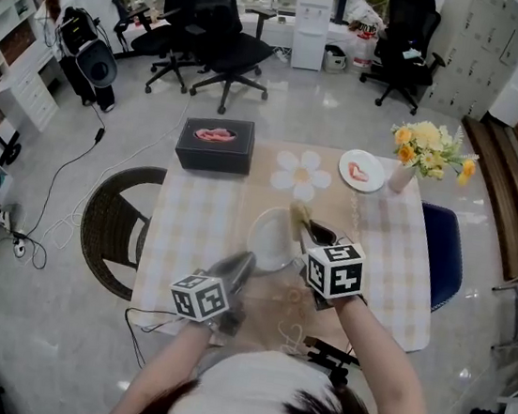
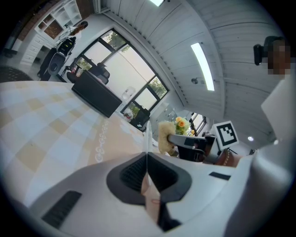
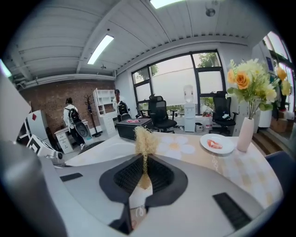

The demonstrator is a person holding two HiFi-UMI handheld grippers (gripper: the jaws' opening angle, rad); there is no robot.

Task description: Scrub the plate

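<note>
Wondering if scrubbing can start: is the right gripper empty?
No, the right gripper is shut on a straw-coloured scrubber that sticks up between its jaws.

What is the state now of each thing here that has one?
Large white round plate: held at its rim.
Left hand-held gripper: shut on the plate.
Straw-coloured fibre scrubber: held, beside the plate.
Right hand-held gripper: shut on the scrubber.
White vase with yellow flowers: upright.
Small white plate: holds red food.
</note>
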